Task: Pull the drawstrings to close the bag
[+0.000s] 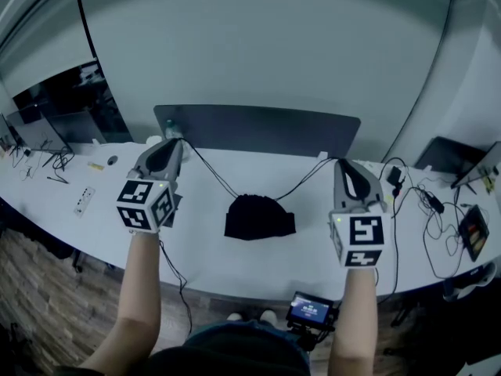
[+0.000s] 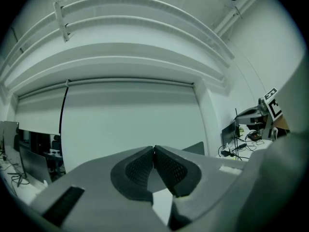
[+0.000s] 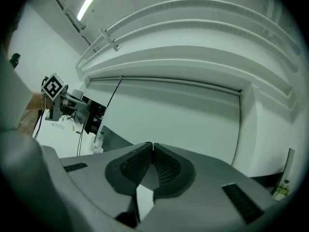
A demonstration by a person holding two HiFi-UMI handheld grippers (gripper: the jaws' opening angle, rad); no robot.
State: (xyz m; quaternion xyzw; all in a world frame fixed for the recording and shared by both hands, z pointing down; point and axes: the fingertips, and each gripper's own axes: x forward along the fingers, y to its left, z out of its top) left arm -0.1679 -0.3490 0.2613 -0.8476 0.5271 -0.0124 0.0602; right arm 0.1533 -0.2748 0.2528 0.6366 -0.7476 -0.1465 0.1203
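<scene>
A black bag (image 1: 259,216) lies bunched on the white table (image 1: 203,249) between my two grippers. One thin dark drawstring (image 1: 210,171) runs from the bag up to the tip of my left gripper (image 1: 179,142). The other drawstring (image 1: 304,178) runs up to the tip of my right gripper (image 1: 338,163). Both grippers are raised above the table and held apart. In the left gripper view the left gripper (image 2: 154,149) has its pads pressed together. The right gripper (image 3: 152,144) looks the same in the right gripper view. Neither string shows in those two views.
A dark panel (image 1: 258,128) stands along the table's back edge behind the bag. Loose cables (image 1: 432,210) and a black device (image 1: 474,232) lie at the right. A power strip (image 1: 84,200) and monitors (image 1: 55,124) are at the left. A small screen (image 1: 311,310) hangs at the front edge.
</scene>
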